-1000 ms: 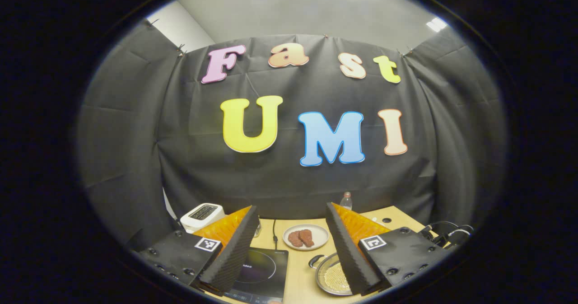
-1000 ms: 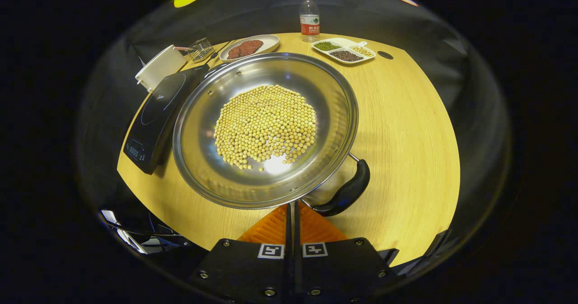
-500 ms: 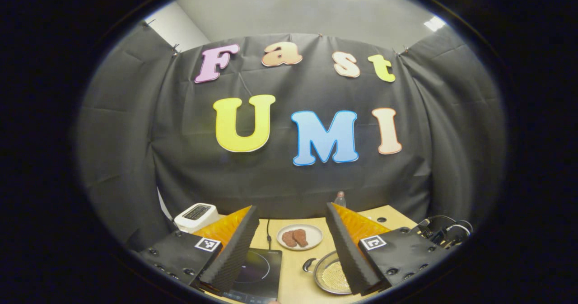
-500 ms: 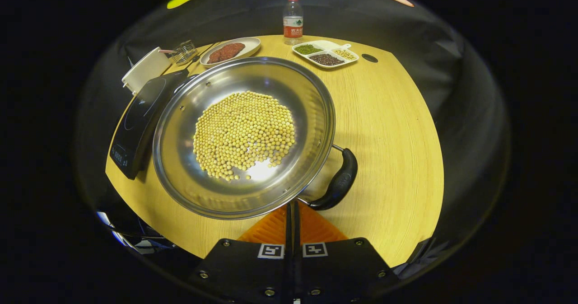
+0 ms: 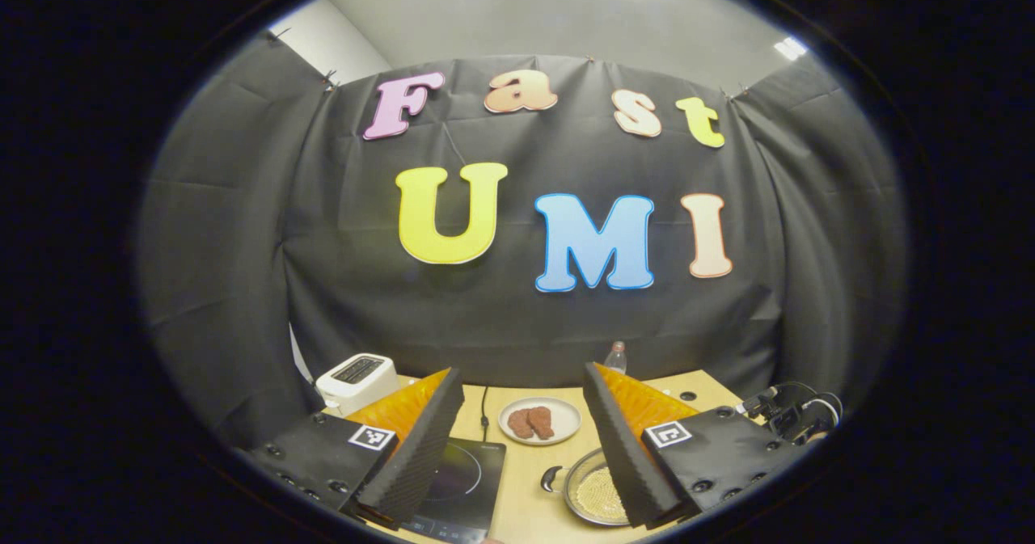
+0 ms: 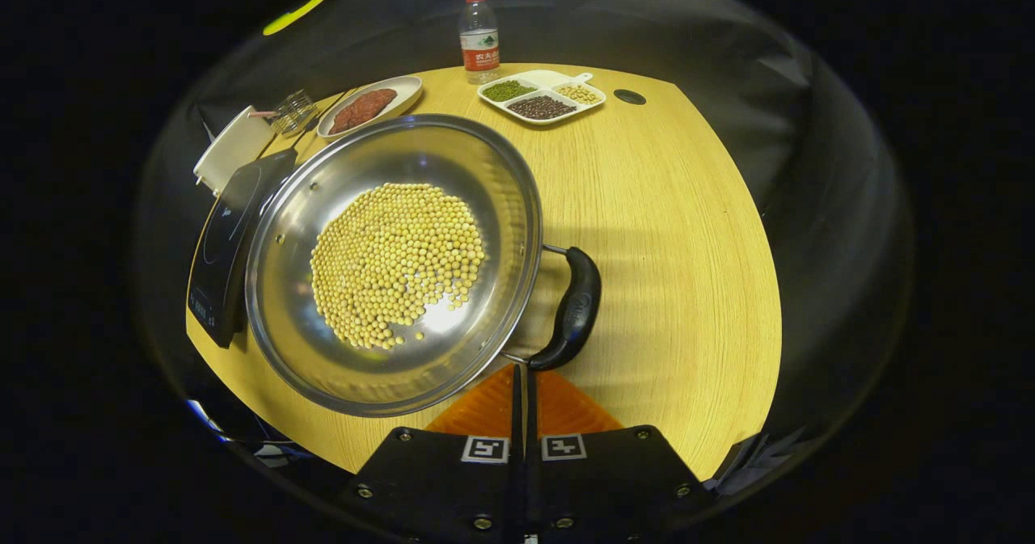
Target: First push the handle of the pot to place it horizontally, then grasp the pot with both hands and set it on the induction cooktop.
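A steel pot point(image 6: 485, 172) holding soybeans point(image 6: 396, 265) stands on the wooden table point(image 6: 679, 229), beside the black induction cooktop point(image 6: 222, 245). Its black handle point(image 6: 576, 305) points to the right in the right gripper view. My right gripper point(image 6: 524, 373) is shut with nothing between its fingers, its tips right against the handle's near end. My left gripper point(image 5: 521, 447) hangs open high above the table, with the cooktop point(image 5: 461, 483) and the pot point(image 5: 594, 495) far below. The pot's other handle point(image 5: 552, 479) faces the cooktop.
At the table's far side are a plate of meat point(image 6: 369, 107), a divided dish of beans point(image 6: 540, 97) and a water bottle point(image 6: 479, 33). A white toaster point(image 6: 230, 146) and a small glass holder point(image 6: 293, 110) stand behind the cooktop. Bare table lies right of the pot.
The pot has turned, and its near handle has swung from the lower right round to the right side with the shut right gripper against it. The left gripper has barely drifted.
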A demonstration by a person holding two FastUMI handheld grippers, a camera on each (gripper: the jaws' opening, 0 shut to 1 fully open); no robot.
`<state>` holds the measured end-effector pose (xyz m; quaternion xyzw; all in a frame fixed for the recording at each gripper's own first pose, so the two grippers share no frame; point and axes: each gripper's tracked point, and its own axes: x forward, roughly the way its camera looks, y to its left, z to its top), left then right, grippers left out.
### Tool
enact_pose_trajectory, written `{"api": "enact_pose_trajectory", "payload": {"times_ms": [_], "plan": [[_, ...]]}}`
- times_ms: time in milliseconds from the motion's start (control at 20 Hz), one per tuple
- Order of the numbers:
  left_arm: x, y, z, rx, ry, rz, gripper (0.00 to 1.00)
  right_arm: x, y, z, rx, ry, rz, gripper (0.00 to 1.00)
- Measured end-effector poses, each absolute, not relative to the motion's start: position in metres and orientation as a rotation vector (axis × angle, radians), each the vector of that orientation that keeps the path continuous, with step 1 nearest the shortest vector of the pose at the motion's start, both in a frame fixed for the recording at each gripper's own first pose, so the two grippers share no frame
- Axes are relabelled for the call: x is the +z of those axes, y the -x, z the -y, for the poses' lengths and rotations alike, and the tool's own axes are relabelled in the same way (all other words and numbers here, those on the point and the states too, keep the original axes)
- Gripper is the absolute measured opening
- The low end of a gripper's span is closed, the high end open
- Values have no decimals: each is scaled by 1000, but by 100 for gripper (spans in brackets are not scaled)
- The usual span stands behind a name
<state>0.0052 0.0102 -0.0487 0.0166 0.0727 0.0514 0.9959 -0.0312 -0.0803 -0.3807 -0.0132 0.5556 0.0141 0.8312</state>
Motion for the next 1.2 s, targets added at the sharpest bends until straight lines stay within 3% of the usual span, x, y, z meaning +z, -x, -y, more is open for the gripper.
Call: {"api": "enact_pose_trajectory", "payload": {"times_ms": [650,1000,1050,1100,1200], "plan": [[-81,-20,3,76,-16,-207,98,-380,6,100,-5,11,-1131,1],[-115,-29,9,24,7,-275,94,-338,15,111,-41,14,-996,2],[-122,-31,11,10,11,-289,96,-334,15,110,-37,1,-972,12],[-131,-33,16,-9,16,-308,97,-331,16,108,-30,-9,-959,39],[-156,-37,28,-55,36,-366,97,-333,18,105,-20,-32,-945,69]]}}
